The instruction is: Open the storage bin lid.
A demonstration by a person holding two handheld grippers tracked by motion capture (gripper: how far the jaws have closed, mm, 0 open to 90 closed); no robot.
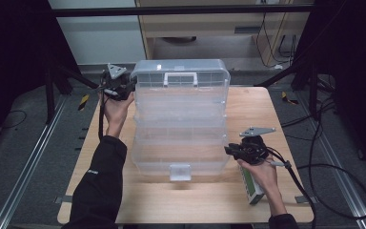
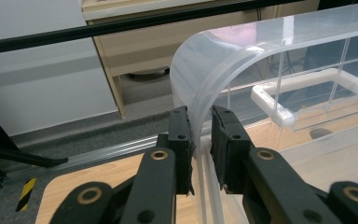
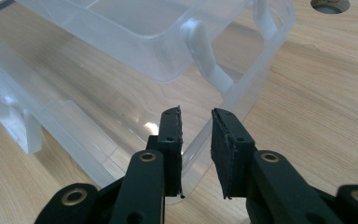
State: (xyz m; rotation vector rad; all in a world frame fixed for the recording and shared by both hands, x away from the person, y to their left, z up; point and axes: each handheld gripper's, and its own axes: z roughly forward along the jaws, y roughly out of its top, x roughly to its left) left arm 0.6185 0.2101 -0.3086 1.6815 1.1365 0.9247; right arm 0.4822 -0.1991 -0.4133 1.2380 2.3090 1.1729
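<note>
A big clear plastic box [image 1: 179, 119] is sitting in the middle of the wooden counter [image 1: 286, 191]. Its lid [image 1: 181, 76] is standing open at the far side, and a white handle [image 1: 180, 78] is showing on the lid. A small white latch [image 1: 180, 171] is sitting on the near wall of the box.

The left claw [image 1: 126, 88] is reaching to the far left corner of the box. In the left gripper view, the left claw [image 2: 201, 140] is sitting with one jaw on each side of the lid's curved edge [image 2: 200, 93]. The jaws are narrow and the left one is touching the plastic; the right one is just beside it. It is hard to tell if they are squeezing it tight.

The right claw [image 1: 229, 150] is sitting at the near right corner of the box. In the right gripper view, the right claw [image 3: 196, 135] is also narrow, with the rim of the box [image 3: 242, 93] running between the jaws. A small gap is showing beside the right jaw, so I cannot tell if it is pinching the rim.

A small green and white box [image 1: 251, 186] is lying on the counter under the right hand [image 1: 262, 171], near the right edge.
</note>
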